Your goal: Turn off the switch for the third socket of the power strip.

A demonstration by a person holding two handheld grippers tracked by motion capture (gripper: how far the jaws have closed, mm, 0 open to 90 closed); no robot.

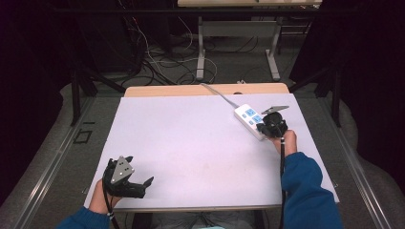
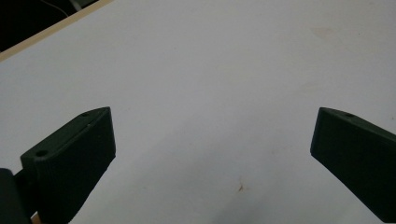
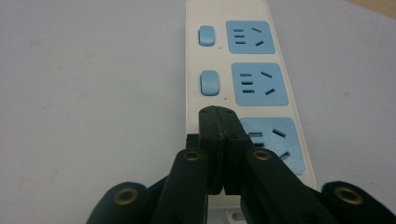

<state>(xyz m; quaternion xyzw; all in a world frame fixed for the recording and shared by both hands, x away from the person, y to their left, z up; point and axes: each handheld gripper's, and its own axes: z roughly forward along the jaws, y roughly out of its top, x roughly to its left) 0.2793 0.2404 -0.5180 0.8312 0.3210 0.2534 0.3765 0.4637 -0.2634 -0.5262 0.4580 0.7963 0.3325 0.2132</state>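
Power strip (image 1: 250, 121): lies at far right of the surface (image 1: 191, 152), cord trailing off the back edge.
Right gripper (image 3: 218, 122): fingers pressed together, tips over the nearest switch position; likely pressing it.
Left gripper (image 1: 143, 185): fingers wide, idle near front edge.
Left: two further switches (image 3: 208, 83) apparently untouched.

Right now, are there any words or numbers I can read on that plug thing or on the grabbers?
None: the white power strip has blue sockets and blue switches but no readable letters or numbers.
The right gripper and left gripper carry no readable text either.
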